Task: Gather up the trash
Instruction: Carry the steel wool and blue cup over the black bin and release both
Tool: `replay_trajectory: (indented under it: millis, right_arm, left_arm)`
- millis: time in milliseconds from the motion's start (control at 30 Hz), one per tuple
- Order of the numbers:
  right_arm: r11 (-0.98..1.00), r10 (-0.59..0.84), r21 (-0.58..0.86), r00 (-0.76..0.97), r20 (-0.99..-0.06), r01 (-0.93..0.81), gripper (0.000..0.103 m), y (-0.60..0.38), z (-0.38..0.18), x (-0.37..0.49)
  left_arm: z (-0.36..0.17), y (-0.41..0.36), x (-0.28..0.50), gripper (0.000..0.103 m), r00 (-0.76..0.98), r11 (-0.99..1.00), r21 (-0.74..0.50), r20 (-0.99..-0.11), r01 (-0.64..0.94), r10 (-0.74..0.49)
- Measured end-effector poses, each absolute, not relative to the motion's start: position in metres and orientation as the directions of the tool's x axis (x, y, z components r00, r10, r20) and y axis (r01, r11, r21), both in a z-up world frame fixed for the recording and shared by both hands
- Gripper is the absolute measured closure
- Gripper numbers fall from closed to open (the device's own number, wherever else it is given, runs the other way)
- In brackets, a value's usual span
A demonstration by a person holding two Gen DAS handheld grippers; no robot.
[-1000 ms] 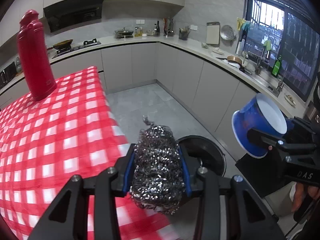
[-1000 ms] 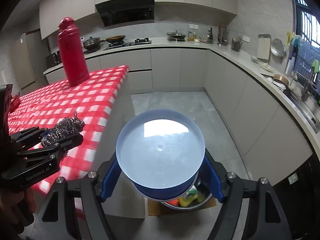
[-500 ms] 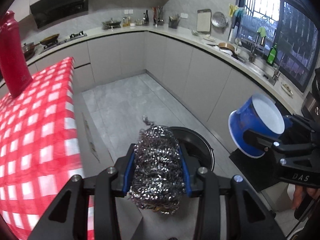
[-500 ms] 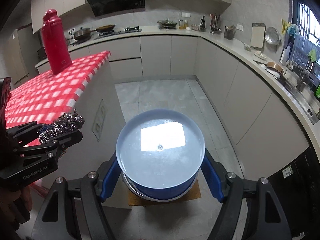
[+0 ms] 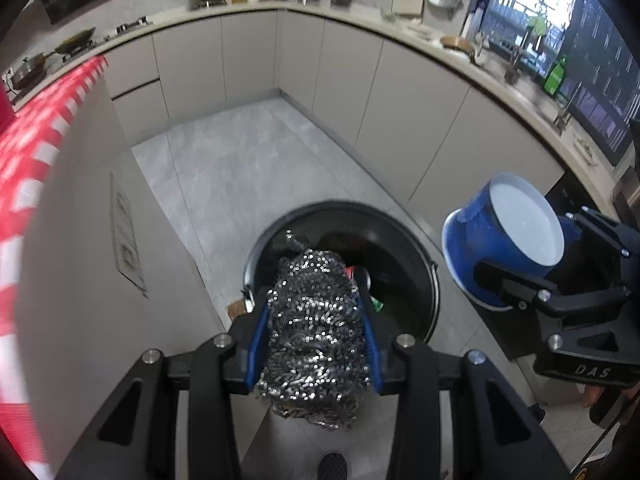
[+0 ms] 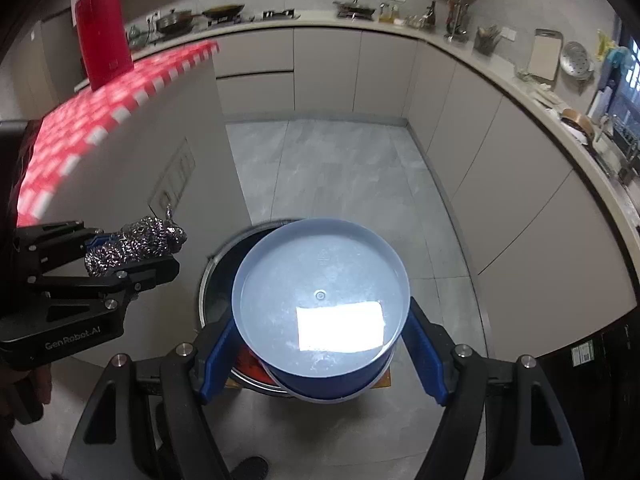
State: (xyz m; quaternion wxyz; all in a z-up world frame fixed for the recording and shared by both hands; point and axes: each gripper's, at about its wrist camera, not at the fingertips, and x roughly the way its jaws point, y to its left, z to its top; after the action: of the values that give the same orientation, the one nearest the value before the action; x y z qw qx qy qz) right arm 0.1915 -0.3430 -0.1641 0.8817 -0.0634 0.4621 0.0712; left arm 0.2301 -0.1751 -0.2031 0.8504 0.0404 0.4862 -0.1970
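L gripper (image 5: 314, 336) pinching wiry steel scourer (image 5: 314, 332); R gripper (image 6: 320, 344) clamping round blue bowl (image 6: 320, 300).

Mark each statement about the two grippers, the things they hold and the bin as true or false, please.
1. The left gripper holds a steel wool scrubber. True.
2. The right gripper is empty. False: it grips a blue bowl.
3. The trash bin stands on the checkered table. False: it stands on the floor.
4. The bin already holds some trash. True.
5. A red flask stands on the checkered cloth. True.
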Motion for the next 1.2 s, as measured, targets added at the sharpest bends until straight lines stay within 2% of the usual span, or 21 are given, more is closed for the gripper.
replay_trajectory:
  millis: [400, 467, 500, 533, 567, 633, 867, 1200]
  right_arm:
    - [0.907, 0.087, -0.114, 0.445, -0.891, -0.406, 0.026, -0.328, -0.244, 0.228]
    - [0.873, 0.074, -0.155, 0.439, -0.896, -0.462, 0.024, -0.323, -0.256, 0.235]
    - [0.848, 0.034, -0.211, 0.446, -0.894, -0.486, 0.018, -0.320, -0.263, 0.236]
    - [0.828, -0.021, -0.277, 0.467, -0.884, -0.487, 0.000, -0.321, -0.268, 0.236]
    - [0.814, -0.019, -0.299, 0.492, -0.870, -0.497, 0.000, -0.326, -0.267, 0.232]
    - [0.831, 0.029, -0.261, 0.508, -0.861, -0.491, 0.000, -0.339, -0.260, 0.226]
    - [0.936, -0.067, -0.228, 0.500, -0.863, -0.268, 0.000, -0.388, -0.259, 0.227]
    - [0.988, -0.065, -0.127, 0.506, -0.860, -0.090, 0.000, -0.389, -0.228, 0.194]
  left_arm:
    - [-0.253, -0.201, 0.264, 0.059, 0.318, 0.915, -0.175, -0.900, 0.364, -0.299]
    - [-0.263, -0.207, 0.273, 0.041, 0.276, 0.909, -0.187, -0.913, 0.373, -0.301]
    - [-0.269, -0.210, 0.277, 0.021, 0.257, 0.912, -0.177, -0.924, 0.370, -0.283]
    - [-0.270, -0.210, 0.278, 0.014, 0.273, 0.921, -0.153, -0.926, 0.359, -0.260]
    - [-0.268, -0.206, 0.279, 0.012, 0.301, 0.931, -0.133, -0.923, 0.339, -0.241]
    - [-0.266, -0.199, 0.277, 0.001, 0.309, 0.938, -0.136, -0.921, 0.320, -0.238]
    - [-0.271, -0.199, 0.260, 0.000, 0.344, 0.953, -0.057, -0.925, 0.297, -0.163]
    - [-0.233, -0.181, 0.229, 0.000, 0.450, 0.969, -0.056, -0.878, 0.241, -0.163]
